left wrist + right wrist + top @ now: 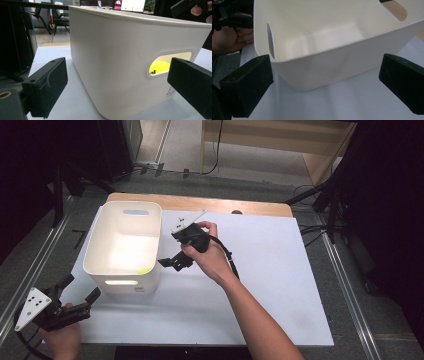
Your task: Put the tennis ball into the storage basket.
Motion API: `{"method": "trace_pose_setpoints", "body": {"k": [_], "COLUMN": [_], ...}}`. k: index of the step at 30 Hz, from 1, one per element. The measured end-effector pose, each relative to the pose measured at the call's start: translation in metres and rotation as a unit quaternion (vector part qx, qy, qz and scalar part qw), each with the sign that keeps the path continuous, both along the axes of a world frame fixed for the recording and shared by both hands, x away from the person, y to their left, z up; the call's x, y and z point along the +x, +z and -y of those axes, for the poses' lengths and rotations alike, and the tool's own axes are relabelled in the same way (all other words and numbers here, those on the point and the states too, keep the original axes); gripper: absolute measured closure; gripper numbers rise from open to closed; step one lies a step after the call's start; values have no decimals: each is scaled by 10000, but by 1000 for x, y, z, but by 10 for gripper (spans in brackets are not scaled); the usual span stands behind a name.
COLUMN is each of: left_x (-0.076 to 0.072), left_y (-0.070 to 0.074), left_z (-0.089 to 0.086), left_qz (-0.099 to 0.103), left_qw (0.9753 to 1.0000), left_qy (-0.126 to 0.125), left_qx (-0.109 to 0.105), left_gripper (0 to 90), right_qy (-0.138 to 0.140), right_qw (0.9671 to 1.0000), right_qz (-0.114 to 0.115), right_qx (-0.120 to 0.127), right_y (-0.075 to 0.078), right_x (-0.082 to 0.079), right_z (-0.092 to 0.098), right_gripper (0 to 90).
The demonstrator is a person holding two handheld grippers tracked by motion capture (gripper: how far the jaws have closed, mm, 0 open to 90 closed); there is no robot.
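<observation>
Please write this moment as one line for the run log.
left tongs: open, empty, near bin's handle end | right tongs: open, empty, beside bin's long side | white bin: upright on table, yellow item inside

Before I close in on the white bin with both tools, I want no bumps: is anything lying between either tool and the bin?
Nothing visible. Bare white tabletop separates the left tool from the white bin's handle-slot end, and the right tool faces its long side wall across open space. Both tools are open.
</observation>
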State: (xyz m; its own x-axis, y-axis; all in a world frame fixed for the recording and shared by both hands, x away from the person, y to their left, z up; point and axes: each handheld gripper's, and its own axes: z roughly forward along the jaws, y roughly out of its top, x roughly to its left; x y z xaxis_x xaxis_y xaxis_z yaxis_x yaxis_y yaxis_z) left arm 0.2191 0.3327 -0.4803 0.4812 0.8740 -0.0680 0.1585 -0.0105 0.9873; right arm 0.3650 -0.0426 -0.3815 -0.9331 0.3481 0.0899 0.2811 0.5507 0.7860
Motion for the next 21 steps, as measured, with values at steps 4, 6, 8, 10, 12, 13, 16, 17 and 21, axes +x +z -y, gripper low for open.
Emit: {"method": "trace_pose_setpoints", "body": {"k": [4, 6, 8, 10, 12, 13, 16, 17, 21], "left_x": [0, 0, 0, 0, 0, 0, 0, 0, 0], "left_y": [0, 0, 0, 0, 0, 0, 0, 0, 0], "left_z": [0, 1, 1, 1, 1, 1, 1, 1, 2], "left_qz": [-1, 2, 0, -2, -5, -6, -12, -13, -5], "left_qw": [10000, 10000, 10000, 10000, 10000, 10000, 10000, 10000, 10000], "left_qy": [8, 14, 17, 19, 25, 25, 33, 37, 42], "left_qx": [22, 17, 22, 23, 27, 35, 46, 55, 55], "left_gripper": [28, 28, 28, 28, 28, 28, 28, 28, 28], "right_qy": [-112, -192, -258, -318, -359, -367, -433, -444, -539], "right_qw": [9999, 9998, 9996, 9994, 9993, 9993, 9990, 9989, 9984], "right_qz": [3, -32, -29, -31, -25, 2, -8, -18, -28], "right_qx": [47, 69, 80, 106, 113, 108, 126, 133, 181], "right_y": [-5, -8, -9, -11, -12, -13, -17, -18, -22], "right_x": [-2, -3, -4, -5, -7, -7, -10, -11, -15], "right_z": [12, 18, 24, 29, 34, 36, 43, 46, 55], "right_gripper": [0, 0, 0, 0, 0, 0, 0, 0, 0]}}
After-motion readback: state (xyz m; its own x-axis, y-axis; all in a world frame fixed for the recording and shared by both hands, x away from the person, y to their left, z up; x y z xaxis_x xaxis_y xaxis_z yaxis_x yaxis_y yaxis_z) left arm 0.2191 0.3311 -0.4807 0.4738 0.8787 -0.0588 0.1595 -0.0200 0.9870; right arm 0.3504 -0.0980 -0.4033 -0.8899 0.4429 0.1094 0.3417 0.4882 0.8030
